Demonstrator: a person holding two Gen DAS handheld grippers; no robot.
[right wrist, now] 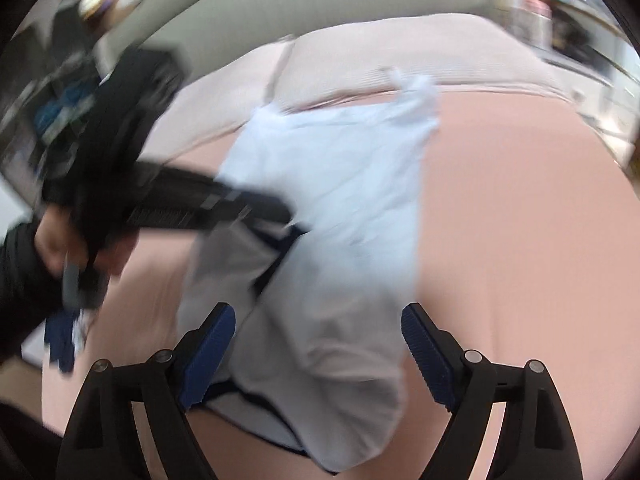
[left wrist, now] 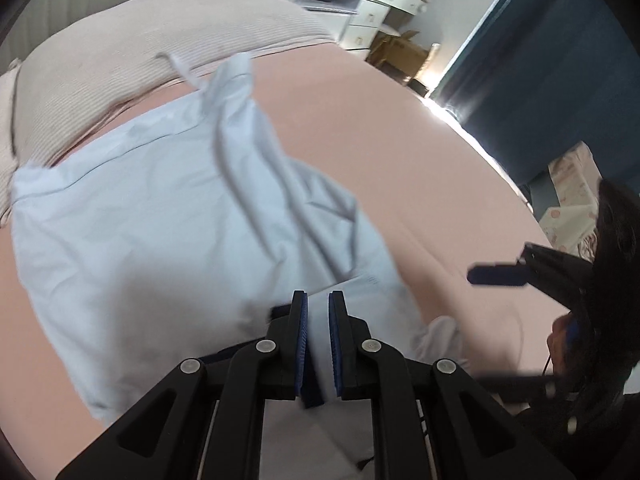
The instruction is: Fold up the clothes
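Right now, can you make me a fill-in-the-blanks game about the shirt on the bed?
1. The light blue garment lies on a bed sheet coloured ____.
2. The left gripper is shut on the ____.
3. The right gripper has its jaws ____.
4. The pads on the fingers are coloured ____.

Missing words: pink; garment; open; blue

The pale blue garment (left wrist: 168,216) on the pink bed sheet (left wrist: 380,128) is viewed closely from above by both wrist cameras, facing the pillows (left wrist: 120,60). The garment (right wrist: 340,184) is shared.
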